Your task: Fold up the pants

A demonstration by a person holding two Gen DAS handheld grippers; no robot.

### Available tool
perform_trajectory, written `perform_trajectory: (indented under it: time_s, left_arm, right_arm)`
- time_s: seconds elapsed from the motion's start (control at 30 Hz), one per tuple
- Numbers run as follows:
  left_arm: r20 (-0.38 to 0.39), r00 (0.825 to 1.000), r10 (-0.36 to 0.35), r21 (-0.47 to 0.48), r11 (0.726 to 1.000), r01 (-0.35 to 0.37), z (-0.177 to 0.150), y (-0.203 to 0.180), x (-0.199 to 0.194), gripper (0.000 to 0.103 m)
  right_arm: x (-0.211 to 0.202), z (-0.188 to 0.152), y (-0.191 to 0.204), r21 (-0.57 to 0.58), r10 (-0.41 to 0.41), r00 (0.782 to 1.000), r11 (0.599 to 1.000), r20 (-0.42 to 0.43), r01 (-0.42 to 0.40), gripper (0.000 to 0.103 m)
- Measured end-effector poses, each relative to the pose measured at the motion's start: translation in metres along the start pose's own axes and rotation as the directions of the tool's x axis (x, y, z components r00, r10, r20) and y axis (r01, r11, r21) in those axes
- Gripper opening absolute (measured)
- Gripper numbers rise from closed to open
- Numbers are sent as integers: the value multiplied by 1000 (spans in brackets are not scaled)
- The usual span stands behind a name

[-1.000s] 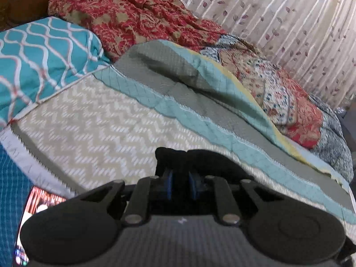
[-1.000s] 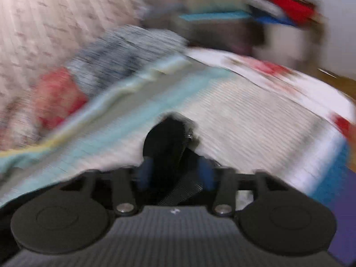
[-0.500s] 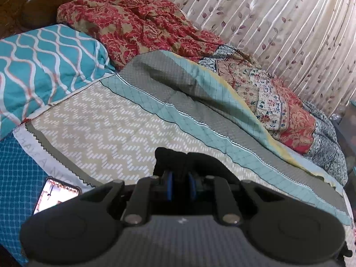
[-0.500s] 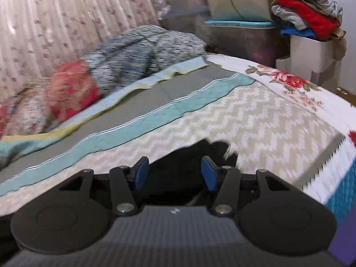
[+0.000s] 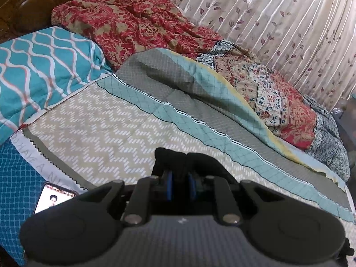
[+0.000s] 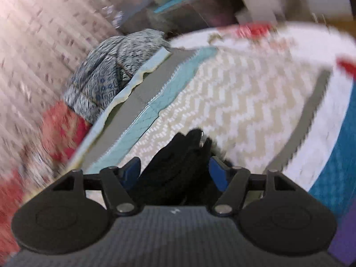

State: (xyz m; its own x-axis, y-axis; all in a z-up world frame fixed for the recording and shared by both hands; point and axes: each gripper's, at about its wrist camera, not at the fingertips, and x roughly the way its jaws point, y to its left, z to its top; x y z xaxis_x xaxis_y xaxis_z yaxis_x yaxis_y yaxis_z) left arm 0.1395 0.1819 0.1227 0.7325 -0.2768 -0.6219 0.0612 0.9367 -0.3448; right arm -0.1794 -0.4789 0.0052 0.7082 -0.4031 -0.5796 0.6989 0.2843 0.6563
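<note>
Left gripper (image 5: 179, 185) pinches the black pants (image 5: 178, 160); right gripper (image 6: 175, 173), jaws just widening, straddles them at twelve o'clock. Mid-fold, seemingly; next, regrip.

Home bedroom, quilted bed (image 5: 115, 133), pillow (image 5: 44, 66), curtains (image 5: 278, 22)

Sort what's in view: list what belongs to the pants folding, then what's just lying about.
Job:
- black pants
- left gripper, shut on them
- right gripper, its jaws just opening, pants between them
- bedspread

Lying about:
- phone
- teal pillow
- red quilt
- curtain
</note>
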Motion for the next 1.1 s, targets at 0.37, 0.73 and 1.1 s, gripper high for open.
perform_trajectory:
  time_s: [0.37, 0.73, 1.1]
  left_arm:
    - [3, 1000, 20, 15, 1000, -20, 15, -1, 14, 14]
    - [-23, 969, 245, 54, 968, -243, 64, -41, 148, 34]
    - [-68, 995, 73, 43, 997, -71, -17, 2, 33, 60]
  right_arm:
    - [41, 16, 57, -53, 49, 999, 997, 2, -49, 5]
    - [160, 70, 243, -305, 34, 994, 952, 101, -2, 51]
    - [63, 24, 92, -309, 57, 997, 950, 51, -38, 49]
